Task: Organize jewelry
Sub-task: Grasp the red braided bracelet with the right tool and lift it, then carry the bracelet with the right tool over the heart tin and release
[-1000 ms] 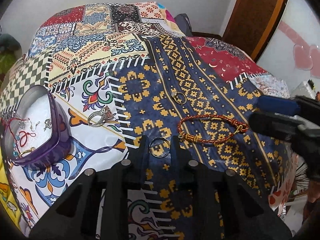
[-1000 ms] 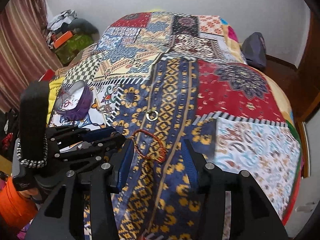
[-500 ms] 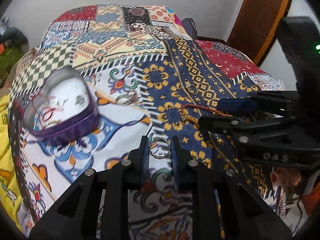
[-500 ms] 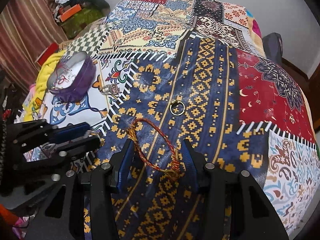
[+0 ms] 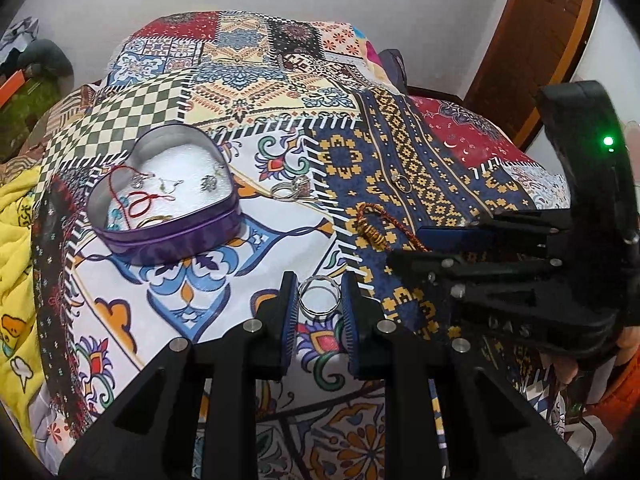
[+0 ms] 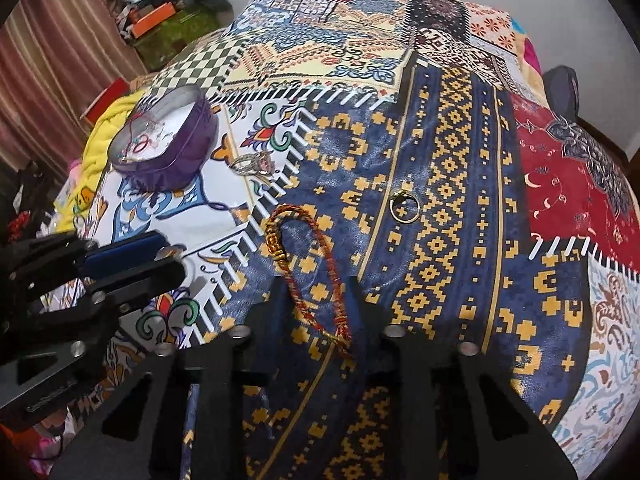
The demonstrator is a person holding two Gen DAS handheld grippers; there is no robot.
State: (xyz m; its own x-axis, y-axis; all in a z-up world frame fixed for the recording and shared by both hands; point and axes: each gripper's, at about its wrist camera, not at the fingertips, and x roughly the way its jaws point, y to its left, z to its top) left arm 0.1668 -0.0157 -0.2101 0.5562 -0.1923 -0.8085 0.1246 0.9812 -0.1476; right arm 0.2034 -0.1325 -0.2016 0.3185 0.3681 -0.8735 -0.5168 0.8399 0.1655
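Observation:
My left gripper (image 5: 319,300) is shut on a plain silver ring (image 5: 320,299) and holds it above the patchwork bedspread, right of the purple heart-shaped tin (image 5: 168,196). The tin holds a red cord and several small pieces; it also shows in the right wrist view (image 6: 164,140). My right gripper (image 6: 316,300) is open and low over the red-and-gold braided bracelet (image 6: 304,272), whose near end lies between its fingers. A silver stone ring (image 6: 252,164) lies near the tin. A gold ring (image 6: 404,206) lies on the blue patch.
The bedspread (image 6: 440,128) covers a bed with a yellow blanket (image 5: 16,208) at the left edge. Clutter (image 6: 160,12) lies on the floor at the far left. A wooden door (image 5: 540,32) stands at the right.
My left gripper has carried the silver ring left, toward the tin. My right gripper has come down and forward until its fingers straddle the bracelet.

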